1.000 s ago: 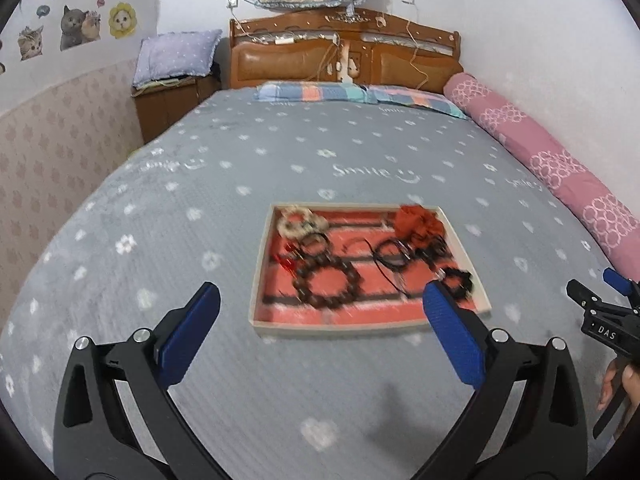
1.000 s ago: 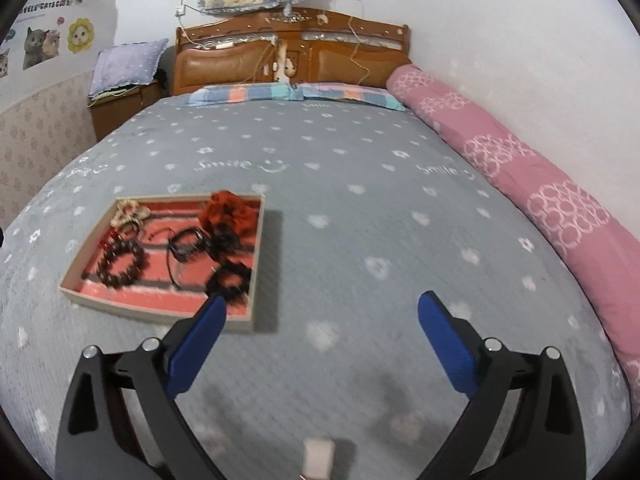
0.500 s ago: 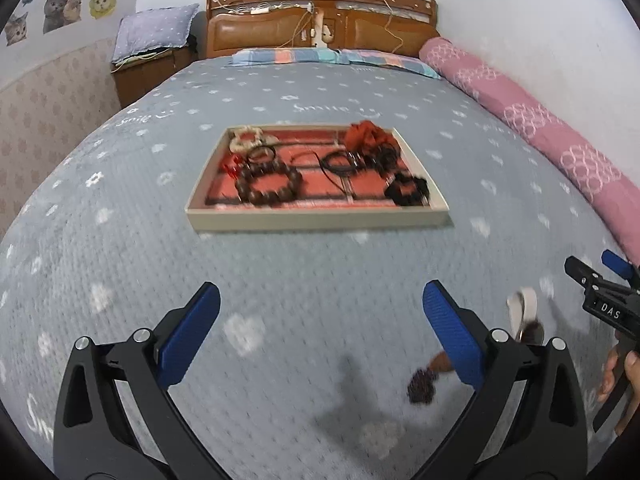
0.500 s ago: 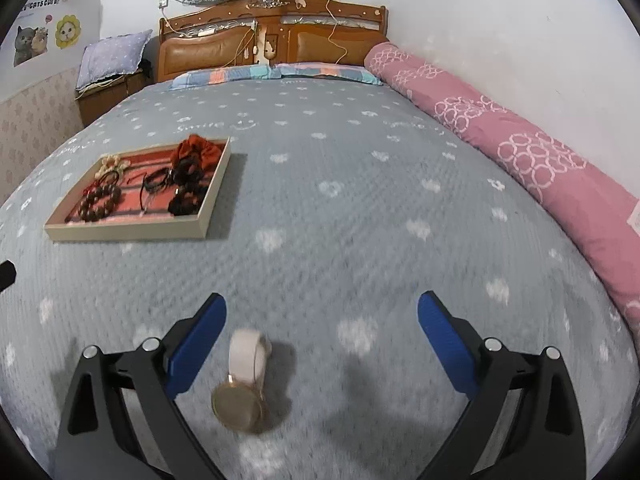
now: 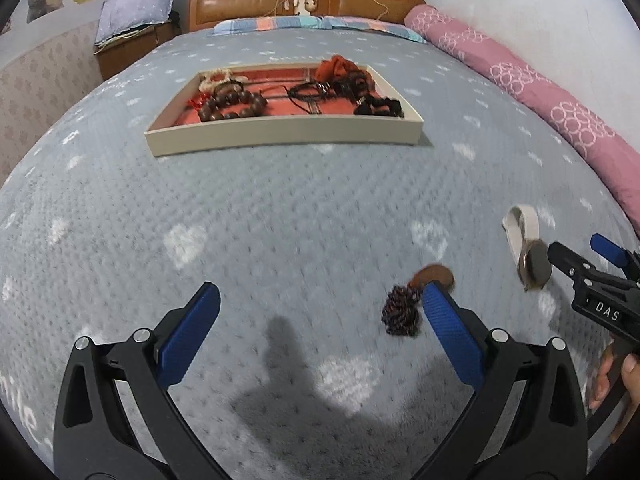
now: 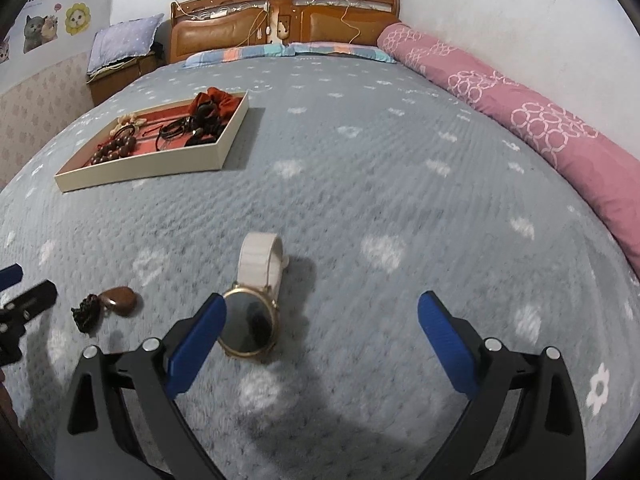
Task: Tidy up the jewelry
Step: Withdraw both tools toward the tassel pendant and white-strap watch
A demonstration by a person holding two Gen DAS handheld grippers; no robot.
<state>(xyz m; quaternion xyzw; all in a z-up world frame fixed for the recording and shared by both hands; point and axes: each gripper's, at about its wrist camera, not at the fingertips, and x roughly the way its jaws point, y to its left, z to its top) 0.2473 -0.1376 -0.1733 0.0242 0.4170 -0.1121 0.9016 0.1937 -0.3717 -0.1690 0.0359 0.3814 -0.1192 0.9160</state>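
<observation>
One tray (image 5: 280,136), cream-walled w/ red liner, sits mid-bed in left wrist view. Contents: brown bead bracelet (image 5: 234,106), black cords (image 5: 308,92), orange scrunchie (image 5: 336,67), black scrunchie (image 5: 380,107), pale bead piece at far-left corner. Left gripper (image 5: 320,316): fingers wide apart, nothing held. Brown pendant w/ dark tassel (image 5: 402,314) lies on grey blanket (image 5: 260,208), just beside its right finger. Right gripper (image 5: 580,256) at right edge, near wristwatch (image 5: 528,252).

Right wrist view: same tray (image 6: 144,170) far left. Right gripper (image 6: 320,332) fingers apart, empty. Wristwatch (image 6: 252,320), white strap, gold case, lies on blanket touching left finger (image 6: 196,344). Pendant (image 6: 120,300) further left, apart from watch. Pink bolster (image 6: 520,116) along wall.
</observation>
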